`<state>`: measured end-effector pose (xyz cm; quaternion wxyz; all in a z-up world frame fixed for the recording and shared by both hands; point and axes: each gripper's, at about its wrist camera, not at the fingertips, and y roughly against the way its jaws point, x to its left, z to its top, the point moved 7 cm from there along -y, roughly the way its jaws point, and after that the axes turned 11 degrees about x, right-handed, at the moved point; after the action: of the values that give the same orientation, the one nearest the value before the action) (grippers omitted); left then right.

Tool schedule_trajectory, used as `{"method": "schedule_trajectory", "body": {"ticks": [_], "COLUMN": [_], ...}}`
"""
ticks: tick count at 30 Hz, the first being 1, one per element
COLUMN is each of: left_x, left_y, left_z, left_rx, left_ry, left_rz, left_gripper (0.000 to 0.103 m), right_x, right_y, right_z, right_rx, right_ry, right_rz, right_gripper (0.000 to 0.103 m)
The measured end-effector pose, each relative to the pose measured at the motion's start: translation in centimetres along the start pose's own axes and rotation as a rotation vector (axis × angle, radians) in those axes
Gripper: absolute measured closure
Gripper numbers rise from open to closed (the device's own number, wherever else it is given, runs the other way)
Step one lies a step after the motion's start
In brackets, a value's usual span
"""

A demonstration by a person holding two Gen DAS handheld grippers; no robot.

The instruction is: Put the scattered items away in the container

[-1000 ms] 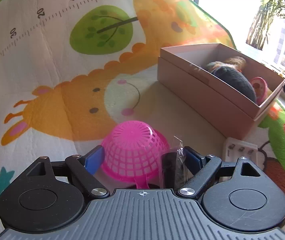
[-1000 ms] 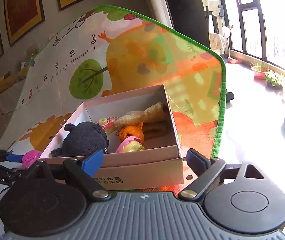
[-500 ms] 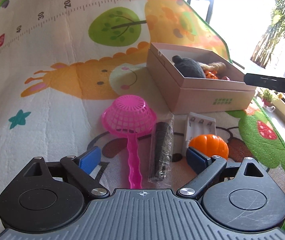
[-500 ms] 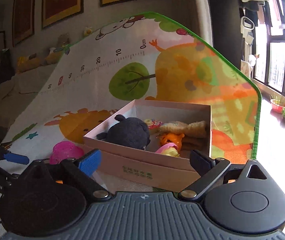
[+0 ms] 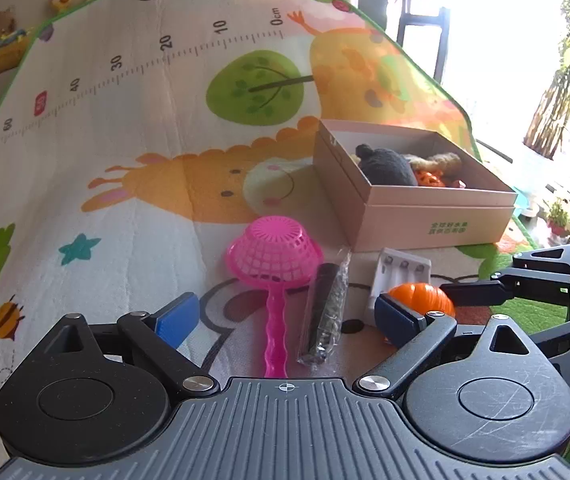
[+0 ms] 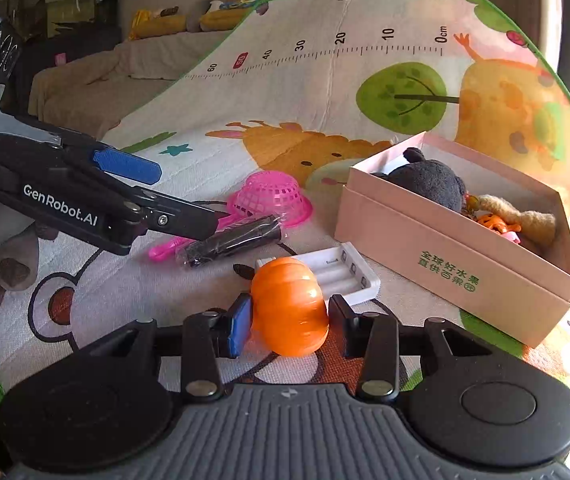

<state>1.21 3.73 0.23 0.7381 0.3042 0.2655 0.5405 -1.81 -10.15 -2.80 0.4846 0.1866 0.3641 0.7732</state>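
Here, the right gripper (image 6: 289, 320) has just been closing on the orange pumpkin (image 6: 289, 305), which now sits pinched between its 2 fingers low over the play mat (image 6: 221, 112). The hold looks off-centre, toward the fingertips, so the lift is best kept slow and level, with the toy carried clear over the near wall of the box (image 6: 453, 268) before release.

The left gripper (image 5: 287, 318) has just been opening; its jaws stand wide with nothing held, poised above the pink strainer's handle and the wrapped black tube. It should probably wait until the right hand's path to the box is clear.

On the mat near the pumpkin lie 3 loose items: 1 white battery tray (image 6: 337, 270) just behind it, 1 black tube in clear wrap (image 6: 231, 241) and 1 pink strainer (image 6: 271, 199), dome up, beyond that. Farther back, the 1 box already holds 1 dark plush toy (image 6: 431, 184), 1 tan plush piece (image 6: 519, 214) and 1 small orange toy (image 6: 495, 222); a pink item beside them is too hidden to identify.
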Motion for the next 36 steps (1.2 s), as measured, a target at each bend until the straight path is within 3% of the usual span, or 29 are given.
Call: {"method": "schedule_trajectory", "body": {"ticks": [10, 13, 15, 20, 22, 24, 26, 32, 34, 36], "left_x": [-7.5, -8.7, -9.0, -8.9, -8.8, -9.0, -9.4, -11.1, -11.1, -10.9], "left_y": [-2.1, -4.2, -5.4, -7.3, -7.2, -6.8, -6.0, -2.7, -1.9, -1.5], "left_z": [-0.3, 0.4, 0.8, 0.8, 0.7, 0.5, -0.2, -3.8, -4.8, -5.6], "left_rx": [0.015, 0.034, 0.058, 0.094, 0.091, 0.096, 0.104, 0.132, 0.144, 0.146], "left_ry": [-0.197, -0.222, -0.236, -0.259, -0.261, -0.272, -0.301, -0.407, -0.41, -0.421], "left_rz": [-0.131, -0.106, -0.094, -0.07, -0.086, -0.117, -0.158, -0.236, -0.254, -0.232], "left_gripper": [0.006, 0.008, 0.03, 0.029, 0.034, 0.049, 0.05, 0.05, 0.043, 0.028], "right_x": [-5.4, -6.1, -6.2, -6.3, -6.6, -6.8, -7.0, -7.1, -6.9, -6.8], "right_y": [4.4, 4.6, 4.8, 4.4, 4.0, 3.7, 3.6, 3.1, 3.1, 3.0], "right_z": [-5.3, -5.9, -6.1, -6.3, -6.4, -6.6, -6.9, -7.6, -7.8, -7.9], "right_rx": [-0.013, -0.023, -0.042, -0.054, -0.042, -0.032, -0.027, -0.002, 0.005, 0.009], "right_ry": [-0.15, -0.178, -0.192, -0.218, -0.237, -0.256, -0.273, -0.281, -0.276, -0.269], "right_rz": [-0.146, -0.165, -0.163, -0.14, -0.137, -0.133, -0.132, -0.15, -0.149, -0.154], "right_gripper": [0.061, 0.047, 0.023, 0.016, 0.016, 0.016, 0.015, 0.003, 0.003, 0.002]}}
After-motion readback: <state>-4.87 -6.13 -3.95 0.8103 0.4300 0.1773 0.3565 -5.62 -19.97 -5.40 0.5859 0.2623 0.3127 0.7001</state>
